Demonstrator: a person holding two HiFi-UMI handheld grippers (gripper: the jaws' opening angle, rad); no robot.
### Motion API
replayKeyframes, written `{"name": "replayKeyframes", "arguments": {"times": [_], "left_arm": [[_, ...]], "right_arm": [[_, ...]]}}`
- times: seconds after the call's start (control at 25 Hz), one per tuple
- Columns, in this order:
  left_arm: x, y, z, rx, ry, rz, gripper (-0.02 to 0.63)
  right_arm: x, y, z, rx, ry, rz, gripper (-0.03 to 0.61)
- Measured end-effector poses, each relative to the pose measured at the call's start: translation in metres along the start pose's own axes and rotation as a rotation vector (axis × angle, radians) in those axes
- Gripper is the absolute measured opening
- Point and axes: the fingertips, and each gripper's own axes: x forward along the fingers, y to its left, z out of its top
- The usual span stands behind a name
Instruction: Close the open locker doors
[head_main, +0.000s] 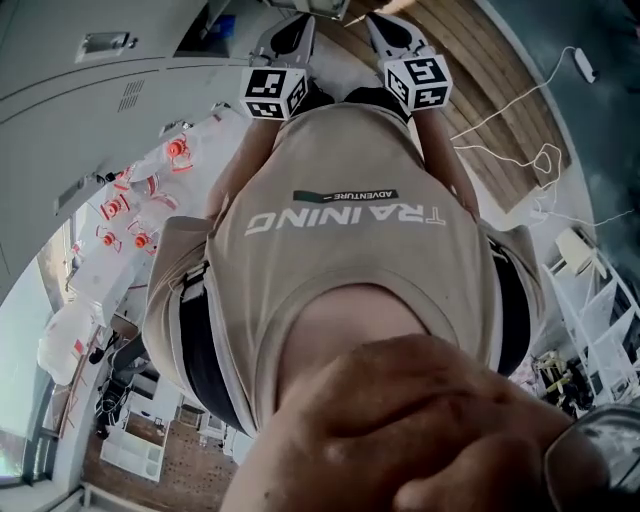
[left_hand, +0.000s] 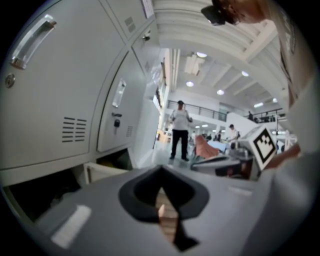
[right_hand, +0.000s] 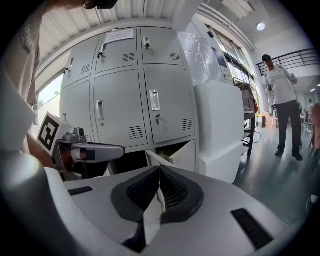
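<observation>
Head view: the left tool (head_main: 290, 38) and right tool (head_main: 392, 32) are held out in front of the person's shirt (head_main: 340, 250). They sit side by side and close together at the top edge, pointing away from the body. Grey lockers (head_main: 70, 90) run along the left. Neither tool touches a door here, and this angle does not show the jaws.

Left gripper view: the left tool's jaws are drawn together with only a sliver of floor showing between them, and they hold nothing. The lockers lie just to the left, and the upper doors there are shut. Low down, a door (left_hand: 102, 172) hangs ajar over a dark opening. A bystander (left_hand: 179, 131) stands well away down the hall.

Right gripper view: the right tool's jaws meet at the tips and are likewise empty. It faces the lockers from a little way off, level with the bottom row. The two upper rows are shut. In the bottom row one door stands swung out, and the bay (right_hand: 117, 165) beside it looks dark and uncovered too. The left tool reaches in from the left, near that bay but apart from it.

My reading is that the bottom row is what remains and no push has begun.
</observation>
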Motion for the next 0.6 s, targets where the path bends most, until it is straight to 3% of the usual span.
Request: {"name": "replayKeyframes", "arguments": {"times": [0.16, 0.28, 0.6], "left_arm": [[0.004, 0.011, -0.01, -0.022, 0.015, -0.021, 0.0], [0.005, 0.014, -0.013, -0.05, 0.025, -0.011, 0.0], [0.012, 0.036, -0.003, -0.028, 0.033, 0.081, 0.0]], "right_arm": [[0.015, 0.001, -0.004, 0.022, 0.01, -0.03, 0.014], [0.021, 0.005, -0.015, 0.024, 0.059, 0.0, 0.014], [0.056, -0.044, -0.034, -0.018, 0.147, -0.006, 0.014]]}}
